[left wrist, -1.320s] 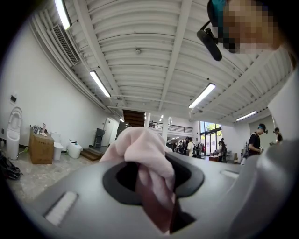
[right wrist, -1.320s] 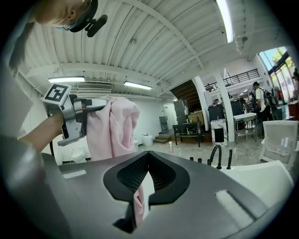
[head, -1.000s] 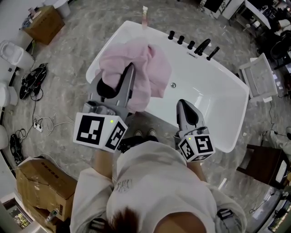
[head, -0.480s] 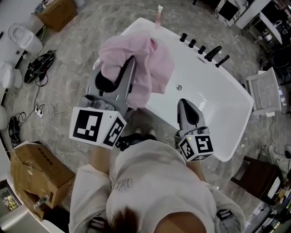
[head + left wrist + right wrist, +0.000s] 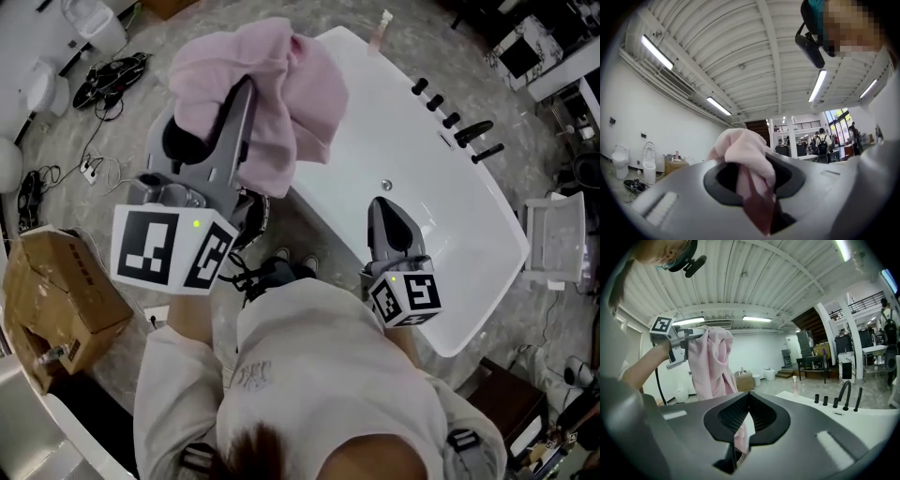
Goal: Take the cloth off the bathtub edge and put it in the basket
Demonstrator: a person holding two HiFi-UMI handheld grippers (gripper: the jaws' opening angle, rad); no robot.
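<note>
The floor [image 5: 122, 131] is grey stone with pale veins, and the white bathtub [image 5: 469, 253] stands on it slantwise in front of me, with black taps [image 5: 455, 122] in a row on its far edge and a small bottle [image 5: 380, 21] at its corner. Around it the room is like a big hall: toilets [image 5: 89, 19] by the wall, black cables [image 5: 112, 70] on the floor, a cardboard box [image 5: 56, 300] at my left, and above a white ribbed ceiling [image 5: 773, 56] with long lamps. My left tool [image 5: 244, 98] pinches the pink cloth [image 5: 281, 84], which is off the bathtub edge and hangs in the air beside the tub's near corner, held up high. My right tool [image 5: 380, 206] is over the tub's near edge, its jaws pressed together at the tips with nothing in them. The basket [image 5: 551, 234] is on the floor past the other end of the tub, well apart from the cloth; it is small at the picture's side, and I cannot tell what is inside. In the left gripper view the cloth covers the jaw tips. My own body hides the floor just under me, and the box is cut off at the picture's edge.
</note>
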